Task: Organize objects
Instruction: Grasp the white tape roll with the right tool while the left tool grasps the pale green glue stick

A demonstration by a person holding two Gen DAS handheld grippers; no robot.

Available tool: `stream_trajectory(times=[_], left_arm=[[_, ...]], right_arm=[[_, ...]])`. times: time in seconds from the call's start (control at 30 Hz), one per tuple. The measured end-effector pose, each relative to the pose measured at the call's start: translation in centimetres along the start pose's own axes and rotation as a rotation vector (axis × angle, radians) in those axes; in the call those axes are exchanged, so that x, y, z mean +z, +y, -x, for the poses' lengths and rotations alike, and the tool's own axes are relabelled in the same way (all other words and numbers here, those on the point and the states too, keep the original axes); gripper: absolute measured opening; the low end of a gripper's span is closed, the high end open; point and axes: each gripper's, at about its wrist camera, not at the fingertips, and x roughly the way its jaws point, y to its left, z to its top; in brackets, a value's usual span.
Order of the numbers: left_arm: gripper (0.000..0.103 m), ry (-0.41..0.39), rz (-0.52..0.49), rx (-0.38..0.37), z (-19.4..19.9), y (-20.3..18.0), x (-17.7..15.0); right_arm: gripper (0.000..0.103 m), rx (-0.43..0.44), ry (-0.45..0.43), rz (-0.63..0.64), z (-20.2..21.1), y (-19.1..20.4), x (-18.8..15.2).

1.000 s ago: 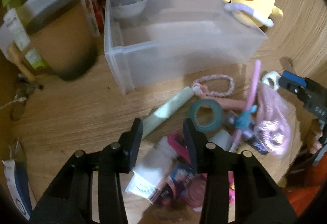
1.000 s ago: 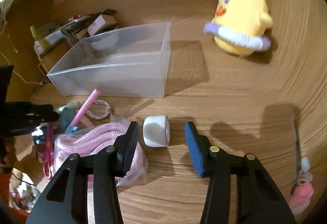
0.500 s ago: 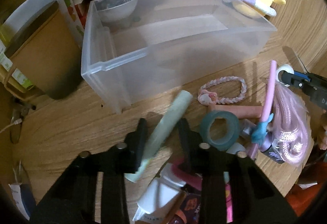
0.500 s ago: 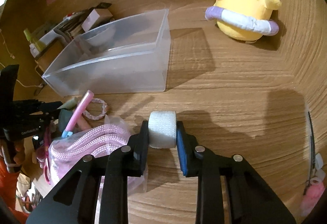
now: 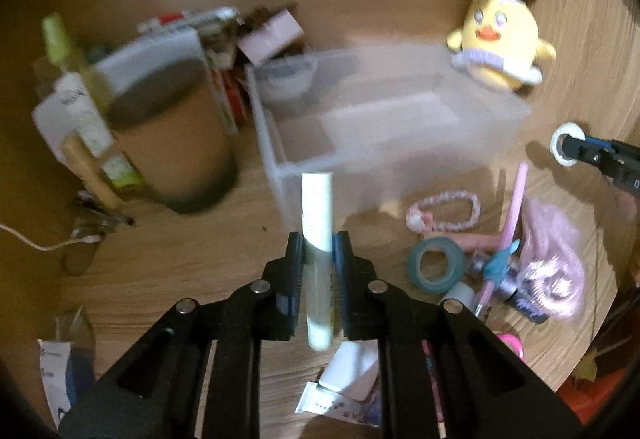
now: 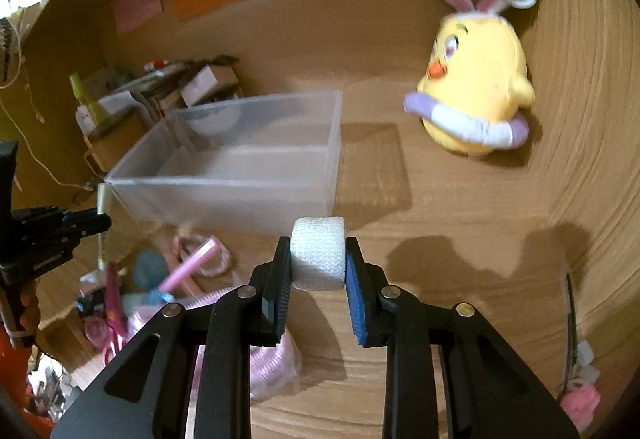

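Observation:
My left gripper [image 5: 317, 243] is shut on a pale green tube [image 5: 317, 215] and holds it above the wooden table, just in front of the clear plastic bin [image 5: 380, 127]. My right gripper [image 6: 318, 253] is shut on a white gauze roll [image 6: 318, 253], lifted off the table in front of the bin [image 6: 240, 167]. The right gripper also shows at the right edge of the left wrist view [image 5: 568, 149]. The left gripper with the tube shows at the left of the right wrist view [image 6: 100, 223]. The bin holds nothing that I can see.
A pile lies to the right of the left gripper: teal tape ring [image 5: 436, 265], pink braided band [image 5: 444, 215], pink rope in a bag [image 5: 554, 263], pink pen [image 5: 514, 207]. A yellow plush chick [image 6: 476, 99] stands at the back right. A brown round container [image 5: 172, 143] and boxes stand at the left.
Both grippers closed: the left on the green tube, the right on the gauze roll. Both objects have been lifted off the table, and both views have tilted upward.

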Motion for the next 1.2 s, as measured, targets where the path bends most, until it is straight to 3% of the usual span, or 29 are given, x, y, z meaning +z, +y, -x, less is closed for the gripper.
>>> stream_trajectory(times=[0.3, 0.47, 0.6, 0.8, 1.2], left_arm=[[0.015, -0.172, 0.084, -0.005, 3.8, 1.4, 2.9], [0.015, -0.21, 0.116, -0.047, 4.4, 1.5, 4.9], [0.015, -0.215, 0.142, -0.038, 4.0, 1.6, 6.6], [0.015, -0.168, 0.146, -0.042, 1.7, 1.3, 8.3], [0.015, 0.015, 0.123, -0.052, -5.5, 0.3, 9.9]], right_arm=[[0.023, 0.048, -0.088, 0.028, 1.3, 1.9, 3.1], [0.023, 0.078, -0.126, 0.066, 1.6, 3.4, 5.2], [0.023, 0.095, -0.133, 0.082, 1.1, 4.3, 6.5], [0.023, 0.143, -0.063, 0.044, -2.0, 4.7, 8.2], [0.023, 0.128, 0.128, 0.078, -9.5, 5.2, 8.1]])
